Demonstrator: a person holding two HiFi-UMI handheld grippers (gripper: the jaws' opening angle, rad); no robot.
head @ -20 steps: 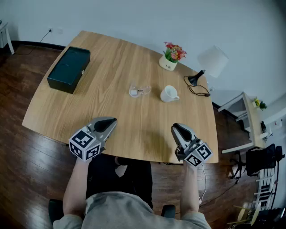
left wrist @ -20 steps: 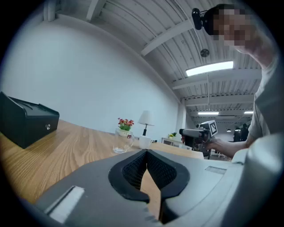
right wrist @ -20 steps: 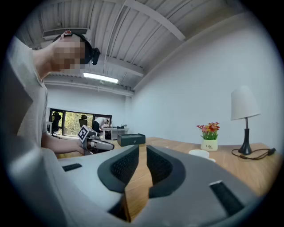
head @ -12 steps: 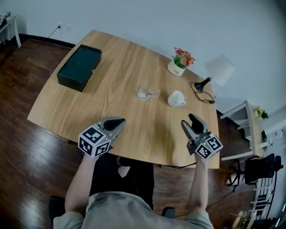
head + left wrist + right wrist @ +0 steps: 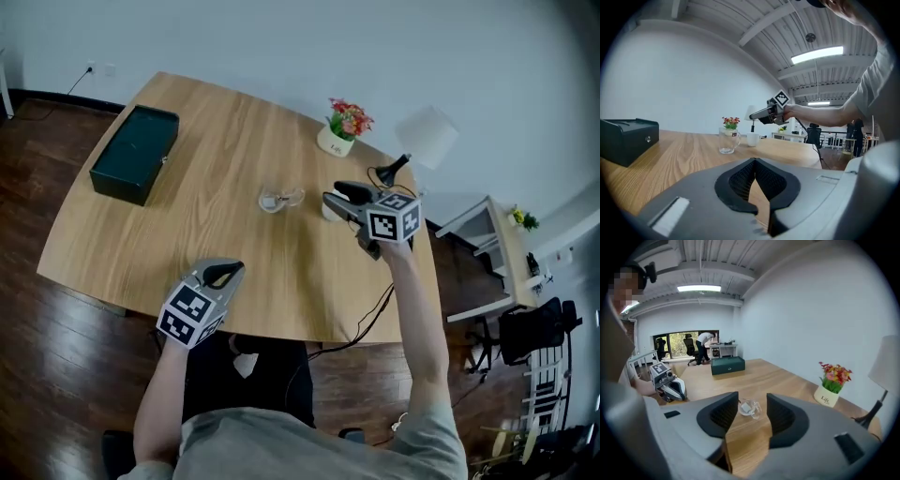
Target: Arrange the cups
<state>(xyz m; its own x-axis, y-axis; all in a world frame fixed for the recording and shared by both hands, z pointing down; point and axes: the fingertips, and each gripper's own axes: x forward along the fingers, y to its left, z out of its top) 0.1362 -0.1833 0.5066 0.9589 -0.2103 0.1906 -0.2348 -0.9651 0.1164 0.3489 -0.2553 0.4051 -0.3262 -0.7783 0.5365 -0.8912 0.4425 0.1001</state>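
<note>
A clear glass cup (image 5: 279, 199) stands mid-table, with a white cup (image 5: 327, 212) just to its right, mostly hidden under my right gripper. My right gripper (image 5: 333, 194) hovers above the white cup with its jaws open and empty, pointing left and down at the glass cup (image 5: 750, 408), which shows beyond the gap. My left gripper (image 5: 230, 272) stays low near the table's front edge, jaws shut with nothing between them. The left gripper view shows the glass cup (image 5: 728, 140), the white cup (image 5: 752, 138) and the right gripper (image 5: 761, 115) above them.
A dark green box (image 5: 134, 152) lies at the table's far left. A flower pot (image 5: 342, 127), a white-shaded lamp (image 5: 424, 136) and its black cable (image 5: 380, 173) sit at the far right corner. A white side table (image 5: 478, 244) stands right of the wooden table (image 5: 187, 234).
My right gripper has travelled from the front right edge forward and up to above the white cup. The left gripper has stayed near the front edge.
</note>
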